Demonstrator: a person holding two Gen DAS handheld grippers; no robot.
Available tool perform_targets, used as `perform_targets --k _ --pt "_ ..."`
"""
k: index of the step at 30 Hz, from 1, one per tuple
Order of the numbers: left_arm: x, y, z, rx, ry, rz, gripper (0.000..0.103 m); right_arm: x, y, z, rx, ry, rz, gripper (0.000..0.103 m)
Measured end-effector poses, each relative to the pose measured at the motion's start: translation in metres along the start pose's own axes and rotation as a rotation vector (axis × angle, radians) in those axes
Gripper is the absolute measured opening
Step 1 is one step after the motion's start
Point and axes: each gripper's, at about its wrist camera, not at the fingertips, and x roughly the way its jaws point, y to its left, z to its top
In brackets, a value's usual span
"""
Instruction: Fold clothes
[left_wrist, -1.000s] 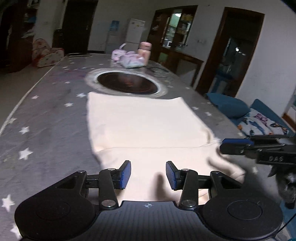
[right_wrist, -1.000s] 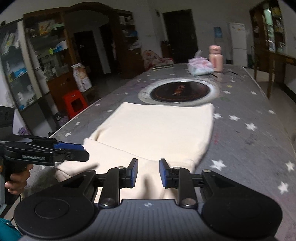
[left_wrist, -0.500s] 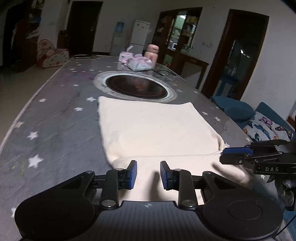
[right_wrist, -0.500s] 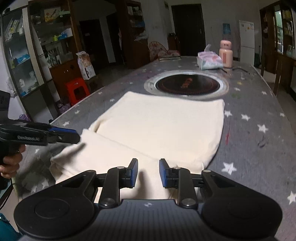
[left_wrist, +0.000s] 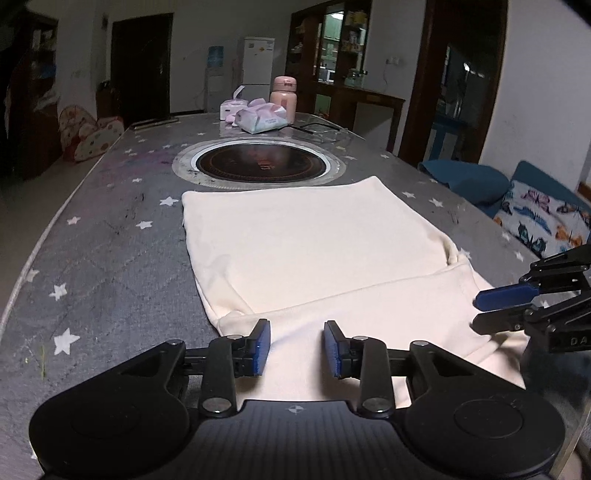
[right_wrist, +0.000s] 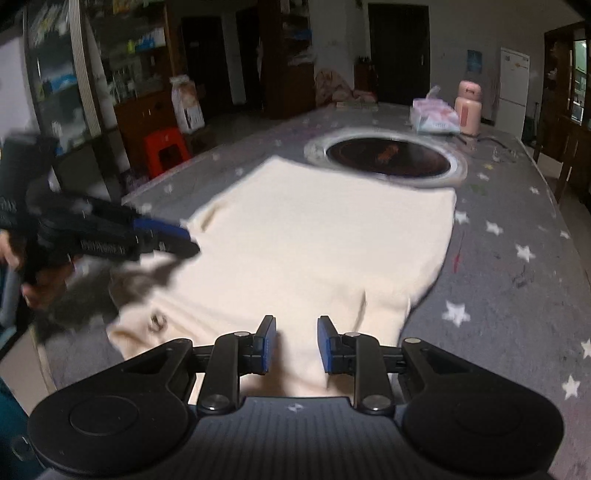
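Observation:
A cream garment (left_wrist: 314, 251) lies flat on the grey star-print table (left_wrist: 110, 258), with a folded band across its near end. My left gripper (left_wrist: 297, 347) hovers open over that near band, with cloth showing below the gap and nothing pinched. My right gripper (right_wrist: 293, 345) is open over the garment's (right_wrist: 314, 240) near right part, in a blurred view. Each gripper appears in the other's view: the right gripper (left_wrist: 495, 306) at the garment's right edge, the left gripper (right_wrist: 166, 240) at its left edge, held by a hand (right_wrist: 44, 288).
A round black hob (left_wrist: 260, 162) is set into the table beyond the garment. Tissue packs (left_wrist: 262, 118) and a pink flask (left_wrist: 283, 98) stand at the far end. A red stool (right_wrist: 166, 149) and shelves are left of the table; blue cushions (left_wrist: 469, 181) are to the right.
The left jaws narrowed, then widened a little. The left gripper has drawn back toward the garment's near edge. The right wrist view has gone blurred from motion, and its jaw gap is unchanged.

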Motion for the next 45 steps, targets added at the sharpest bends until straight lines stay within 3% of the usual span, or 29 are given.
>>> perform_targets --k 13,18,25,31,39,41,43,45 --pt "-0.020 -0.027 -0.017 0.170 -0.008 0.032 0.044 -0.014 0.011 -0.008 -0.063 -0.002 -0.024 0.024" --pt "-0.037 -0.031 -0.018 0.215 -0.026 -0.001 0.044 -0.018 0.016 -0.001 -0.070 -0.041 -0.009 0.024" --pt "-0.066 -0.045 -0.035 0.363 -0.025 -0.071 0.047 -0.003 0.018 -0.006 -0.083 0.006 0.007 0.025" --pt "-0.066 -0.063 -0.054 0.498 -0.036 -0.082 0.048 -0.025 0.019 -0.005 -0.114 -0.011 -0.014 0.037" --pt "-0.058 -0.079 -0.065 0.582 -0.074 -0.086 0.048 -0.040 0.027 -0.019 -0.216 0.026 -0.043 0.055" --pt "-0.056 -0.079 -0.064 0.571 -0.075 -0.095 0.042 -0.042 0.030 -0.022 -0.252 0.026 -0.041 0.056" --pt "-0.053 -0.077 -0.063 0.554 -0.071 -0.103 0.022 -0.043 0.032 -0.025 -0.289 0.027 -0.039 0.057" --pt "-0.051 -0.074 -0.058 0.517 -0.073 -0.104 0.015 -0.044 0.035 -0.028 -0.325 0.028 -0.037 0.060"
